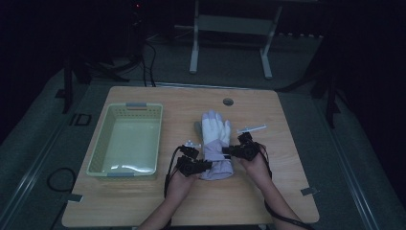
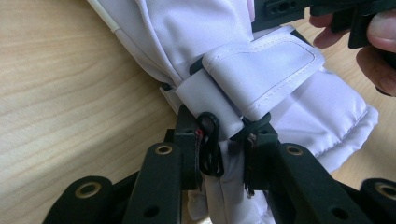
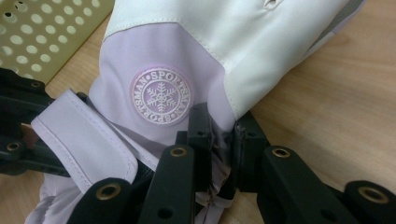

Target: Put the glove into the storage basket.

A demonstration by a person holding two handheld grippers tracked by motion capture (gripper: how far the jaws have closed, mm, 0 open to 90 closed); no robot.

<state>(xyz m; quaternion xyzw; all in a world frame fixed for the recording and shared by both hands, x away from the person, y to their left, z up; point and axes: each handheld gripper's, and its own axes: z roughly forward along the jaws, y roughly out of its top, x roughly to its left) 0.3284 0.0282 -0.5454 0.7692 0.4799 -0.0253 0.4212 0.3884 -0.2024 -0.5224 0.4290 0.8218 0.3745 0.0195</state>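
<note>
Dim room, dark floor, metal frame legs beyond the far edge. Wooden table at centre, rounded corners, cable hole near the far edge.

Pale green basket on the left half of table, perforated walls, grey handles at both short ends.

Glove at mid-table, just right of basket, flat on the wood, fingers pointing away from the person, cuff nearest the person. White upper part, lilac lower part and cuff. Round badge with snowflake on the lilac back. Strap with stitched edge across the wrist, free end raised.

Left gripper at the left side of the cuff, held in left hand. Jaws drawn in tight, pinching a fold of lilac cuff fabric; in the left gripper view, a black clip lying against the left jaw beside the pinched fabric.

Right gripper at the right side of the glove near the wrist, held in right hand. Jaws drawn in tight, pinching gathered lilac fabric just below the white panel edge, as seen in the right gripper view.

Both grippers facing each other across the glove, cuff between them. Cables trailing from each back toward the near edge.

Small white parts on the wood: one just right of glove fingers, one between basket and glove.
</note>
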